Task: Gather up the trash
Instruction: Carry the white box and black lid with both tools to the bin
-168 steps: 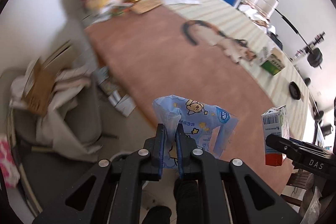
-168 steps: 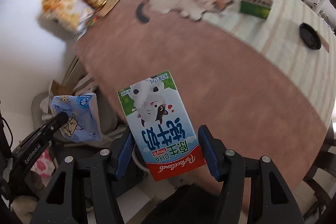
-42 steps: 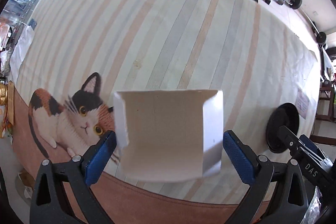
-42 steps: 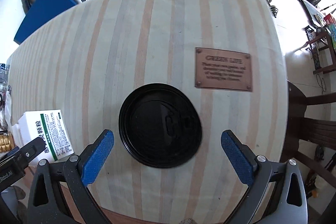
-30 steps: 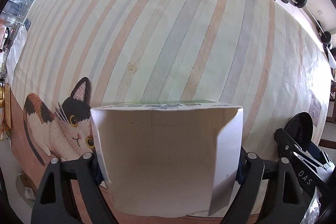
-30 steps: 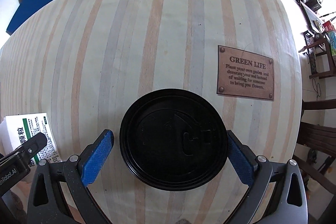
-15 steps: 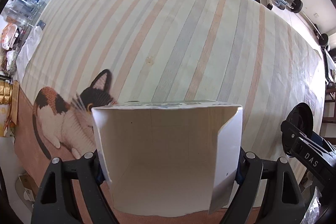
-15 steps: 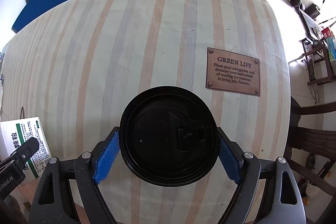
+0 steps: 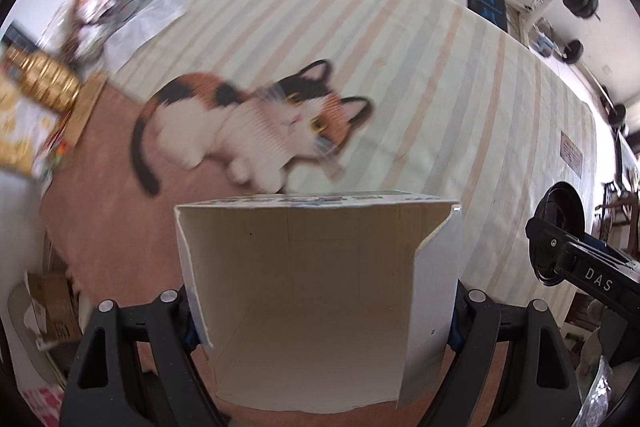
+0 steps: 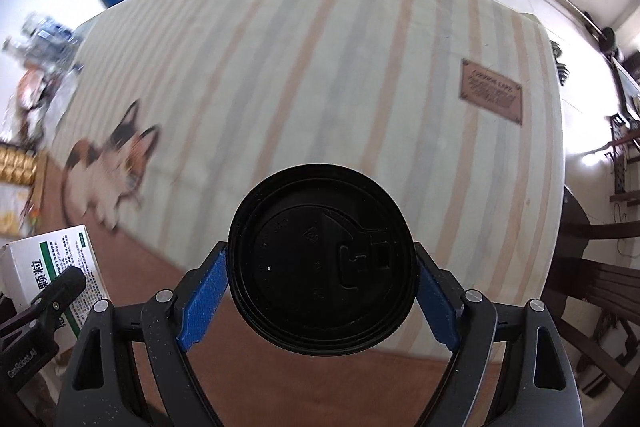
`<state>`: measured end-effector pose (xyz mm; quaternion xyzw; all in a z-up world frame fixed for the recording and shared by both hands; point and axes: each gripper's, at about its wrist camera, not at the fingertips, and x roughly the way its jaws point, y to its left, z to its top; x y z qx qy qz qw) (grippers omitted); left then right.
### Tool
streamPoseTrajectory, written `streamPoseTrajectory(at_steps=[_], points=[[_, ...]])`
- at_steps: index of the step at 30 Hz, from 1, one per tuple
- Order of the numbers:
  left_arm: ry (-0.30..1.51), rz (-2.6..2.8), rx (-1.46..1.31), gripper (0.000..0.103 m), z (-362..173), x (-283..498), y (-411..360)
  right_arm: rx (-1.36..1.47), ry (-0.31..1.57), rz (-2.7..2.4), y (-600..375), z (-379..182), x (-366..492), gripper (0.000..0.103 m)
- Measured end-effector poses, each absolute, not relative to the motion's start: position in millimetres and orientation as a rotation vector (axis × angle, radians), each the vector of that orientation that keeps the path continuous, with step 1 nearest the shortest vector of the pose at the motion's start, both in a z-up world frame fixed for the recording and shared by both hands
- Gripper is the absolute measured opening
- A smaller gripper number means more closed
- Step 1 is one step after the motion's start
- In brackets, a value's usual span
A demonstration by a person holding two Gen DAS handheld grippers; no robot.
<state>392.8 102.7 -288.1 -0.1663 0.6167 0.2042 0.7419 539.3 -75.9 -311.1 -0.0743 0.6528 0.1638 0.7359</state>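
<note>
My left gripper (image 9: 320, 311) is shut on a white cardboard box (image 9: 316, 303) with green print and holds it lifted above the table. The same box shows at the left edge of the right wrist view (image 10: 48, 263). My right gripper (image 10: 320, 279) is shut on a round black cup lid (image 10: 322, 257), held off the striped tablecloth (image 10: 320, 67). The lid also shows at the right of the left wrist view (image 9: 560, 223).
The tablecloth carries a calico cat print (image 9: 256, 123) and a brown label patch (image 10: 491, 91). Gold jars and packets (image 9: 36, 95) crowd the table's far left end. Cardboard (image 9: 48, 303) lies on the floor at left. A wooden chair (image 10: 592, 291) stands at right.
Both grippers closed on the box and the lid, then lifted and pulled back from the table. The view has swung left, so the cat print now sits further ahead.
</note>
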Motion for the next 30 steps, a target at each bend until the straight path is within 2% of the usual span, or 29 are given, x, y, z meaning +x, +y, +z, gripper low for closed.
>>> streamPoseTrajectory(at_steps=[8, 15, 19, 22, 25, 30], points=[[1.251, 0.571, -0.489, 0.084, -247.5, 234.5, 118.0, -0.234, 1.439, 0.544, -45.9, -281.9, 409.9, 0.087], [1.208, 0.688, -0.648, 0.084, -253.8, 77.2, 124.0, -0.319, 1.469, 0.707, -22.4, -280.0, 266.0, 0.087], [1.232, 0.748, -0.733, 0.084, -284.1, -6.7, 130.3, -0.392, 1.501, 0.771, -10.5, -300.6, 185.2, 0.087], [1.268, 0.797, -0.818, 0.084, -326.1, -65.8, 139.2, -0.434, 1.550, 0.797, -4.6, -330.9, 137.4, 0.087], [1.295, 0.829, -0.897, 0.084, -369.6, -102.2, 146.6, -0.502, 1.603, 0.823, 6.7, -378.0, 96.2, 0.087], [1.292, 0.861, -1.076, 0.086, -473.0, -148.8, 163.1, -0.604, 1.668, 0.864, 30.5, -483.2, 46.8, 0.087]])
